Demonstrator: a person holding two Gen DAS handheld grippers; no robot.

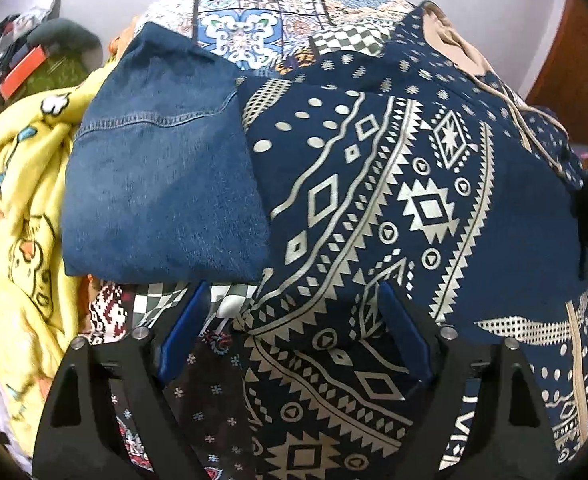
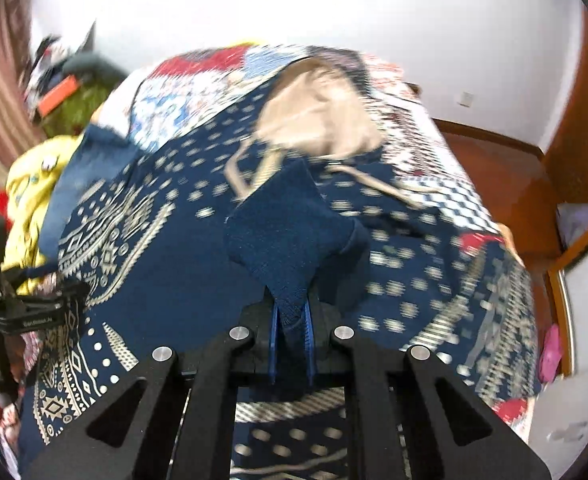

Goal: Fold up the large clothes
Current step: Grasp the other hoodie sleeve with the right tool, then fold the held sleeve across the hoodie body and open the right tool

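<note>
A large navy garment with a cream geometric print (image 1: 393, 184) lies spread over the bed, with a beige lining and drawstrings at its far end (image 2: 317, 116). My left gripper (image 1: 294, 308) is open, its blue pads either side of a raised fold of the garment's near edge. My right gripper (image 2: 292, 316) is shut on a pinched corner of the same navy garment (image 2: 290, 240), which is lifted above the rest. The left gripper also shows in the right wrist view (image 2: 26, 308), at the left edge.
Folded blue denim (image 1: 162, 184) lies left of the garment. A yellow cartoon-print cloth (image 1: 26, 208) is heaped at the far left. A patchwork bedspread (image 1: 262, 28) covers the bed. A wooden floor and wooden frame (image 2: 505, 168) lie to the right, with white walls behind.
</note>
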